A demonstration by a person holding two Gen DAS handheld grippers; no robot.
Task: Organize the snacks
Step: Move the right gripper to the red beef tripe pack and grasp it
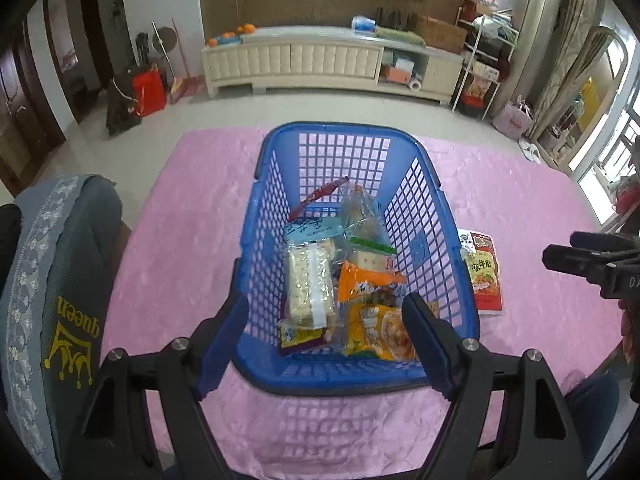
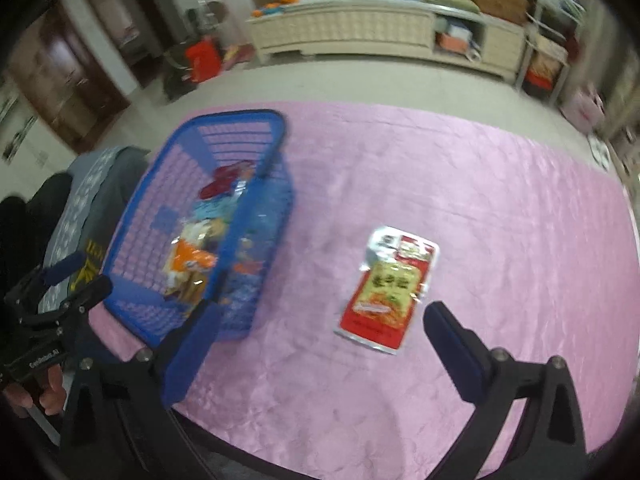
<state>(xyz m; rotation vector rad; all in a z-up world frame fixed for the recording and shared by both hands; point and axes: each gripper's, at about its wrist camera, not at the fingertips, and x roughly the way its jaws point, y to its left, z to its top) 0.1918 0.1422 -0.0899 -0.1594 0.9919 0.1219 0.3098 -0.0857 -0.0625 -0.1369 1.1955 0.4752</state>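
Blue basket (image 1: 362, 184) standing upright on pink tablecloth (image 1: 180, 220), roughly mid-table. Inside: several snack packets already collected, among them a clear pack of pale crackers (image 1: 310, 284), an orange packet (image 1: 368, 280), a yellow packet (image 1: 376, 332), a clear bag (image 1: 360, 212) leaning toward the far wall, and a red strip-shaped wrapper (image 1: 320, 196) at the back. Exact count not determinable; packets overlap.

One item outstanding: red-and-white packet (image 2: 386, 290) lying flat on the cloth, outside the basket, near its right wall but apart from it. No other loose snacks visible on the cloth in either view.

Left gripper (image 1: 326, 316) hovering over the near end of the basket, fingers spread wide, nothing between them, no contact with the packets discernible. Right gripper (image 2: 320, 328) likewise spread wide and empty, poised near the table's front edge with the loose packet lying just ahead, between the lines of its two fingers, not yet touched. Right-wrist view blurred; fine print on the packet unreadable.

Assessment: task judged mostly complete. Remaining, as far as visible: grasp the flat packet with the right gripper, carry over the basket wall, release inside. Flat, slippery film on soft cloth; edge pinch likely needed, some risk of sliding.
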